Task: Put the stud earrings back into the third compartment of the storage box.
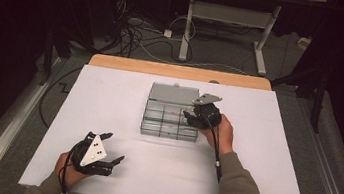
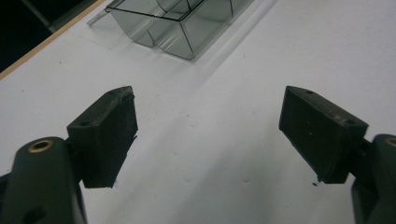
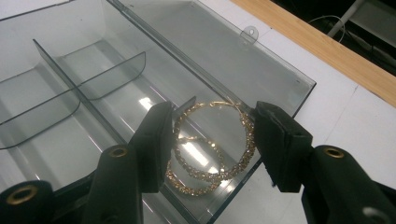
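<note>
Two gold hoop earrings [image 3: 210,149] lie overlapped in the end compartment of a clear plastic organizer box [image 3: 93,93], directly between the fingers [image 3: 280,140] of the right gripper [image 3: 210,144], which straddles them with its jaws partly open. The hoops' outer rims sit right at the inner faces of the pads, and whether the pads already press on them cannot be told; the hoops look to be resting on the box floor rather than lifted. Just beyond the fingertips stands the box's open lid [image 3: 224,51], and beside the left-hand finger rises a thin divider [image 3: 187,105]. The likely trouble, as it appears from here: a squeeze across thin, springy rings could make one pop up and out, or catch only the upper hoop and leave the lower one behind. The finger near the divider could also snag it or push against the wall and drag the light box across the white table [image 1: 260,179]. The left gripper [image 1: 114,147] hangs well apart from the box, near the table's front edge, its fingers [image 2: 107,135] spread wide over bare surface and holding nothing, so nothing steadies the box if it slides.
</note>
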### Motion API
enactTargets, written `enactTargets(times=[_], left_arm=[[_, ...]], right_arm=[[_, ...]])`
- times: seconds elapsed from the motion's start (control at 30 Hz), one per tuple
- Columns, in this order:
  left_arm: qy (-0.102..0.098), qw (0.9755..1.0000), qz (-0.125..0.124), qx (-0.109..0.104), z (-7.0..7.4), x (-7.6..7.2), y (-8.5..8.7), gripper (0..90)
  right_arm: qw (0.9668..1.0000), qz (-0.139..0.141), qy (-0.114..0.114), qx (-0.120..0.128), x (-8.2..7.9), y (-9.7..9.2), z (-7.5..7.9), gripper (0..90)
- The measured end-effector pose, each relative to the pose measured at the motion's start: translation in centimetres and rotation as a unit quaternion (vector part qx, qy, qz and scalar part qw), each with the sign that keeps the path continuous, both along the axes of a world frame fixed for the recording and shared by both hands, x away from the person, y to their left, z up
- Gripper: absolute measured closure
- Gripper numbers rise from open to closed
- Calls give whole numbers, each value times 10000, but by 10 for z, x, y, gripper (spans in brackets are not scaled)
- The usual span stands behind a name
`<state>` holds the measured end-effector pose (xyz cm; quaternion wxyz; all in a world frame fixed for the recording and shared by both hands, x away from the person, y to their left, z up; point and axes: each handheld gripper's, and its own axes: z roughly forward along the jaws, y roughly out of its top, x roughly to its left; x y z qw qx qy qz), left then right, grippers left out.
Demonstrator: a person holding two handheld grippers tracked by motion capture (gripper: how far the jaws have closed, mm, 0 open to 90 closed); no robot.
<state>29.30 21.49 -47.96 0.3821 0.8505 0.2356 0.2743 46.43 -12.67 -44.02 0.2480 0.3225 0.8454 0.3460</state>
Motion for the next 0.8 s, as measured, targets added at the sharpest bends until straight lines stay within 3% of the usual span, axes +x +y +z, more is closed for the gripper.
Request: enactTargets(times=[0.33, 0.63, 0.8], left_arm=[[18, 10000, -18, -16, 0, 0, 0, 180], [-14, 10000, 19, 66, 0, 0, 0, 180], [-17, 10000, 34, 75, -1, 0, -1, 180]], right_arm=[[10000, -42, -11, -4, 0, 1, -2, 446], [9997, -98, -99, 206, -7, -7, 7, 429], [9988, -84, -326, 355, -16, -15, 13, 429]])
